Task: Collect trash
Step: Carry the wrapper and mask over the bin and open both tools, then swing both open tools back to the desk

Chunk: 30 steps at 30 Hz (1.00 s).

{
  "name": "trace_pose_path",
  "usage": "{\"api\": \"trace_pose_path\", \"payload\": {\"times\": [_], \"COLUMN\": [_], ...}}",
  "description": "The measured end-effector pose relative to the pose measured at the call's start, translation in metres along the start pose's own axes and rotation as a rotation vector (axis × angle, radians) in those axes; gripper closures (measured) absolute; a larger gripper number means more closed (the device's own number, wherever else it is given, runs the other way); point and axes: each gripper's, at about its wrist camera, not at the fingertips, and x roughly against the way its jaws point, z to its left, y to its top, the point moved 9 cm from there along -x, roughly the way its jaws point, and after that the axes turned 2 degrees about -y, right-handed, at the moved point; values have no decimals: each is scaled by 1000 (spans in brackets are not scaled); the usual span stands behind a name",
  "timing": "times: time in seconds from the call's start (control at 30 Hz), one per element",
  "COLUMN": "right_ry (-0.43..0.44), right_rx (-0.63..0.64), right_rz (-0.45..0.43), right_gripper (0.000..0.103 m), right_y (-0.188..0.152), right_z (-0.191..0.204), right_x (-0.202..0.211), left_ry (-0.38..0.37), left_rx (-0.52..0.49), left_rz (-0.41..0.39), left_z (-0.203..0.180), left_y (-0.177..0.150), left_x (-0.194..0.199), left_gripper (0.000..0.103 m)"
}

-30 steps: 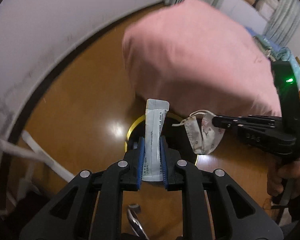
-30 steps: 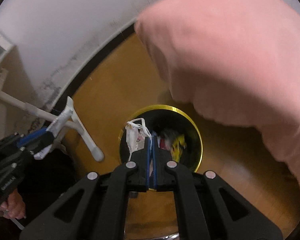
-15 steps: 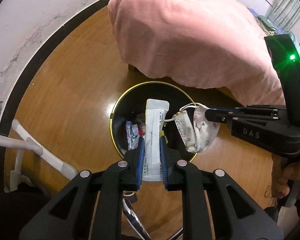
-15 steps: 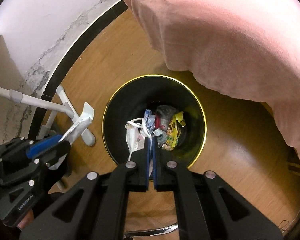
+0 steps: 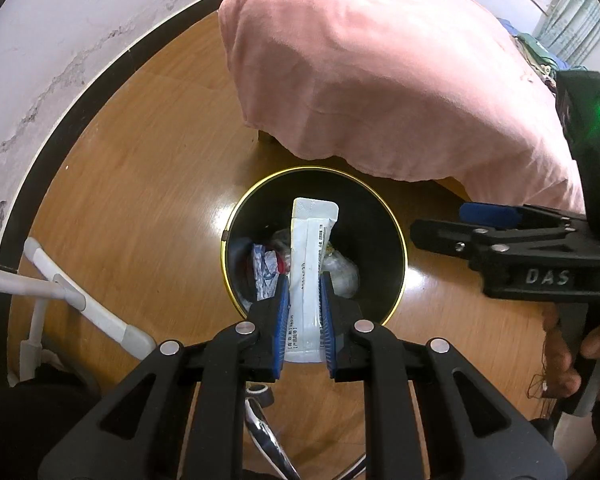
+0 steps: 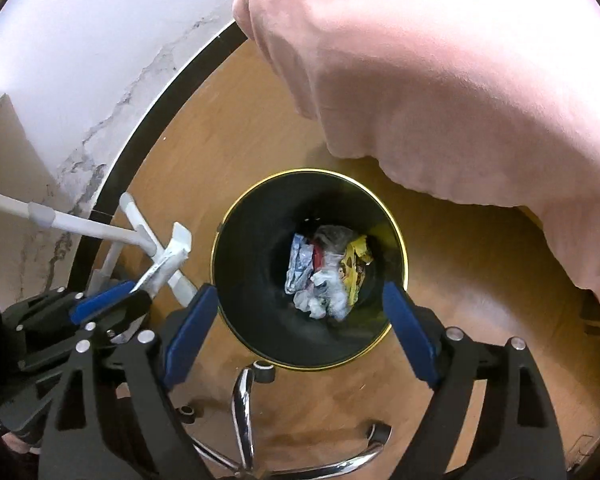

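We see a glossy wood floor (image 6: 220, 152), a black bin (image 6: 260, 312) with a shiny gold rim, soft pink cloth (image 6: 440, 80), and a smooth white packet (image 5: 310, 272).

A glossy brown wooden floor (image 5: 148, 184) meets a cracked white wall (image 5: 72, 32) with black skirting (image 6: 172, 92) at ten o'clock; pink cloth (image 6: 460, 80) drapes at one o'clock.

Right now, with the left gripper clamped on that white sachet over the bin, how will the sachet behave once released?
The white sachet stands straight above the left gripper, so probably fairly stiff. Thin and flat, likely light; it may flutter toward the bin rim.
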Motion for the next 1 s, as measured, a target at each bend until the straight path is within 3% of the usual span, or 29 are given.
{"api": "trace_pose_path", "payload": {"times": [0.17, 0.27, 0.33, 0.4, 0.47, 0.6, 0.7, 0.8, 0.9, 1.0], "right_ry": [2, -1, -4, -7, -18, -35, -51, -26, 40, 153], "right_rx": [-45, -71, -88, -98, -97, -67, 16, 131, 289, 480], "right_rz": [-30, -58, -87, -110, -147, -233, -325, -408, -458, -451], "right_gripper": [21, 21, 21, 21, 21, 21, 20, 18, 17, 17], "right_y": [4, 4, 5, 9, 11, 22, 37, 51, 59, 52], "right_z": [-11, -20, -26, -32, -34, -28, 2, 57, 139, 246], "right_x": [16, 33, 47, 60, 78, 122, 167, 205, 229, 235], "left_ry": [-9, -69, -70, -69, -48, -18, 38, 97, 157, 255], "left_rx": [-12, -15, -18, -30, -41, -88, -124, -129, -79, 34], "left_rz": [1, 5, -3, -27, -73, -156, -256, -357, -434, -494], "left_z": [-9, -20, -25, -30, -32, -38, -34, -14, 26, 95], "left_y": [5, 12, 21, 29, 38, 53, 59, 54, 36, 1], "left_x": [1, 6, 14, 28, 47, 108, 173, 247, 310, 371], "left_gripper": [88, 88, 82, 45, 29, 17, 11, 8, 7, 7]}}
